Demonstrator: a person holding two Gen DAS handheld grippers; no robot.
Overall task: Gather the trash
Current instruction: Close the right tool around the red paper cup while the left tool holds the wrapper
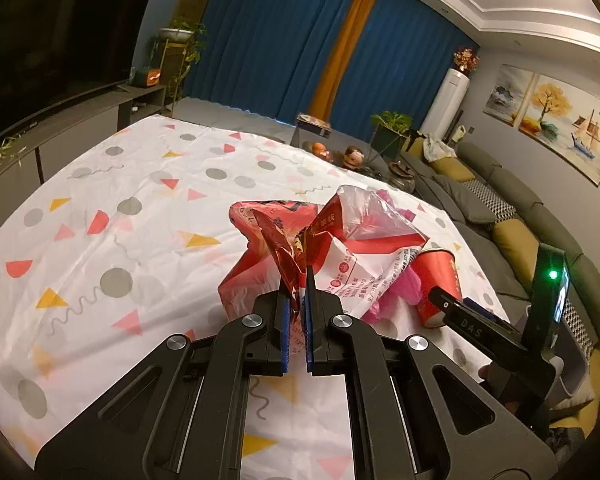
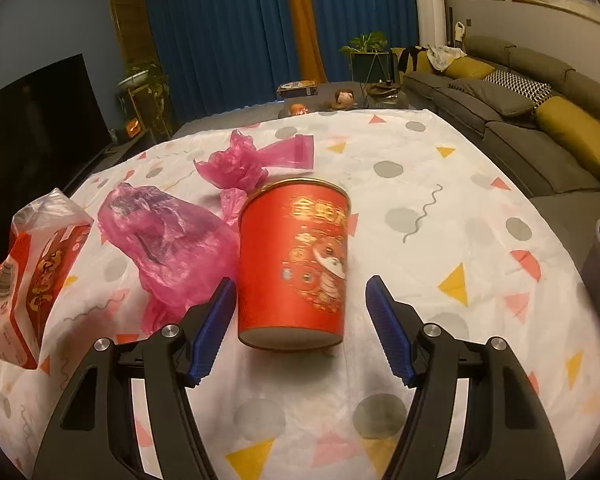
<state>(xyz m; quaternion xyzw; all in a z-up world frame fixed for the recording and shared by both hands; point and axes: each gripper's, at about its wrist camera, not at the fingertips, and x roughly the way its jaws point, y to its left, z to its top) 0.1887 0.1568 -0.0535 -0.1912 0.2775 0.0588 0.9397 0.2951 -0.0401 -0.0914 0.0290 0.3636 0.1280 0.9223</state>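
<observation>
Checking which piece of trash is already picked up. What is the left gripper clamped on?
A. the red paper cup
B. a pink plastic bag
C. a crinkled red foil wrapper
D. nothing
C: the left gripper is shut on the crinkled red foil wrapper, while the red paper cup stands free between the right gripper's open jaws.

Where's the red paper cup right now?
Right wrist view: the red paper cup stands upright on the patterned tablecloth, just ahead of the open right tool, with the pink plastic bag beside it on the left.
</observation>
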